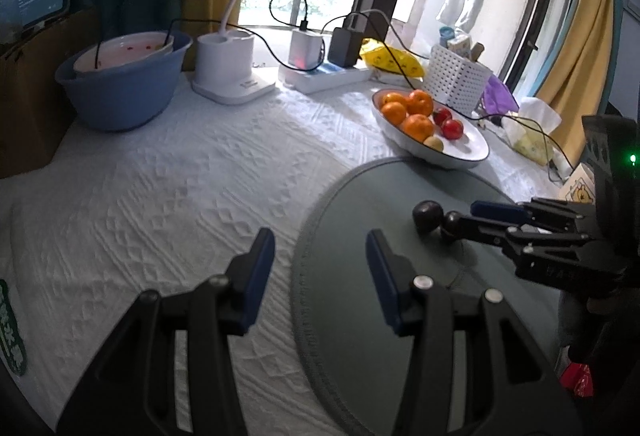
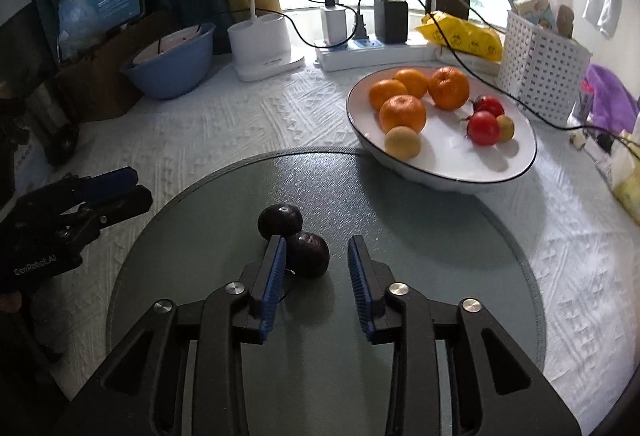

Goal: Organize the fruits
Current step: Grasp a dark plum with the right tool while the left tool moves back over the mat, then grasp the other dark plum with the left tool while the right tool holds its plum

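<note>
Two dark plums lie touching on a round grey-green mat [image 2: 420,256]. The near plum [image 2: 310,254] sits between the open fingers of my right gripper [image 2: 316,256], close to the left finger. The far plum [image 2: 280,220] lies just beyond. In the left wrist view the far plum [image 1: 427,216] shows beside the right gripper [image 1: 464,216]. My left gripper [image 1: 320,256] is open and empty over the mat's left edge. A white oval plate [image 2: 516,164] behind the mat holds several oranges [image 2: 402,113], two red fruits [image 2: 483,128] and two small yellow fruits [image 2: 402,143].
A blue basin [image 2: 172,70] stands at the back left. A white lamp base [image 2: 262,48], a power strip [image 2: 372,50] with chargers and cables, a yellow bag [image 2: 464,32] and a white perforated basket [image 2: 540,64] line the window side. A cable runs past the plate.
</note>
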Demonstrator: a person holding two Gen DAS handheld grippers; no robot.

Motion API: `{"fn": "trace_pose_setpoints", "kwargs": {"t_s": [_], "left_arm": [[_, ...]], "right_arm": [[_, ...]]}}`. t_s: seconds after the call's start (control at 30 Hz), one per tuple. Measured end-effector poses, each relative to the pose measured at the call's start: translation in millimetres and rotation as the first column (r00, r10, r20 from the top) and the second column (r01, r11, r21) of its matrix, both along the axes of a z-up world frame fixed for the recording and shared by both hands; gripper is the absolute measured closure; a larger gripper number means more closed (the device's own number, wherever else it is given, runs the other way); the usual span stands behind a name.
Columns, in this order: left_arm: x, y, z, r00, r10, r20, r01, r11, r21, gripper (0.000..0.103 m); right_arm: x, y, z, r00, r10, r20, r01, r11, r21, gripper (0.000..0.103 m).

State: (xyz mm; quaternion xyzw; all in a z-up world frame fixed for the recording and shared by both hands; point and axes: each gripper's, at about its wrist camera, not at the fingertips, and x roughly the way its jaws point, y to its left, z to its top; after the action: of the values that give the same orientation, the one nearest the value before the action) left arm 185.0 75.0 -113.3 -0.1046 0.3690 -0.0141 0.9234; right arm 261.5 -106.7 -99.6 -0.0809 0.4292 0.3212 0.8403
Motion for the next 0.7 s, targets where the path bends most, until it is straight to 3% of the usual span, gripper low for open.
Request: {"fn": "trace_pose_setpoints", "kwargs": {"t_s": [0.3, 0.37, 0.7], "left_arm": [[1.3, -7.9, 2.7, 1.0, -0.011, -0.005, 0.011, 1.0, 0.016, 0.054], [2.1, -9.5, 3.4, 1.0, -0.013, -0.006, 0.013, 1.0, 0.021, 0.054], [14.2, -32.4, 6.5, 0.999, -0.047, -0.018, 0.048, 0.997, 0.053, 0.054]], "right_arm": [[2.0, 6.5, -9.8, 0.999, 0.03, -0.036, -0.029, 0.999, 0.029, 0.066], [1.6, 4.2, -10.3, 0.999, 0.033, -0.037, -0.032, 0.999, 0.037, 0.072], [4.5, -21.4, -0.6, 1.0, 0.004, -0.016, -0.003, 0.996, 0.086, 0.072]]}}
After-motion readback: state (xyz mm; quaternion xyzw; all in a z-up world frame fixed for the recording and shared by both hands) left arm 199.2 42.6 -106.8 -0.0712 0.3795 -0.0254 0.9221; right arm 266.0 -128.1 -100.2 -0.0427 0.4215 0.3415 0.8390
